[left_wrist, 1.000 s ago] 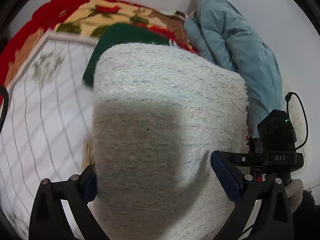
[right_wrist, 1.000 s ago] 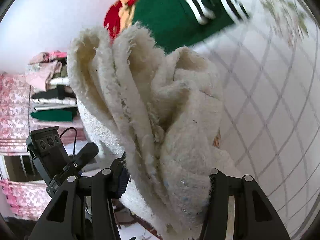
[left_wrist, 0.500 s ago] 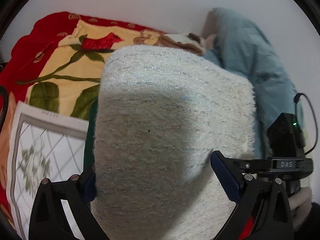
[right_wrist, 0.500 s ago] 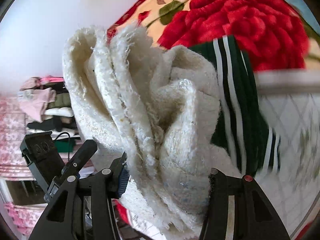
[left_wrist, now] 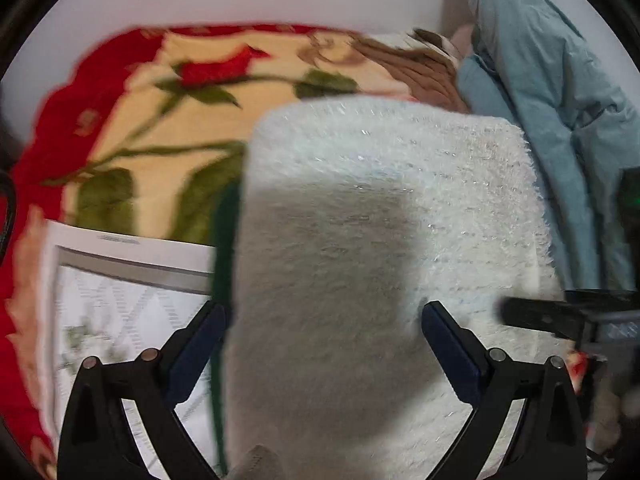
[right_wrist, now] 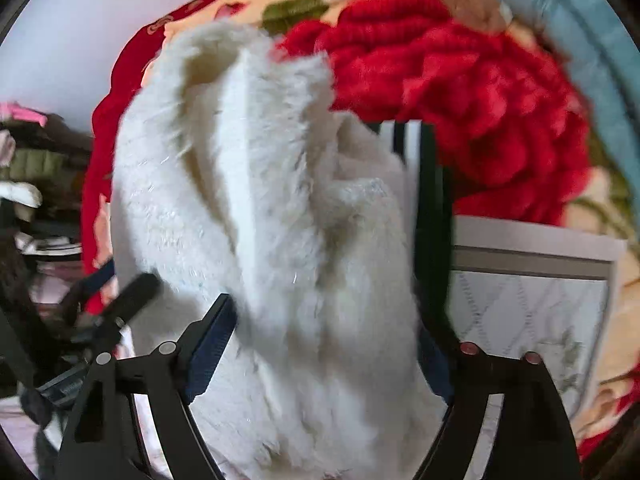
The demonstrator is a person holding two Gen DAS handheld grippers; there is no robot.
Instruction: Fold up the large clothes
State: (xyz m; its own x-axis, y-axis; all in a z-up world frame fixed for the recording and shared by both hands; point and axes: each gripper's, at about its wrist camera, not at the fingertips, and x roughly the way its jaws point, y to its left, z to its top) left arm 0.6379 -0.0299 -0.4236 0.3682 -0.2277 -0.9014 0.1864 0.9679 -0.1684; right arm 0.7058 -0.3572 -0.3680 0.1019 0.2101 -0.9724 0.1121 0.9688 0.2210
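A fluffy white knitted garment fills the middle of the left wrist view, folded into a thick pad. My left gripper is shut on it, its blue pads pressed against both sides. In the right wrist view the same white garment shows as bunched layers standing up between the fingers. My right gripper is shut on that bundle. Both grippers hold it lifted above the bed. A dark green garment with white stripes lies on the bed just behind the white one; a thin strip of it also shows in the left wrist view.
A red and cream rose-print blanket covers the far part of the bed. A white quilted mat with a grey border lies under the garments. A light blue coat is piled at the right. Stacked clothes stand at the far left.
Both grippers have carried the white garment forward over the bed, from the white mat toward the rose blanket. The green garment now sits mostly hidden behind the white bundle. The grips are unchanged.
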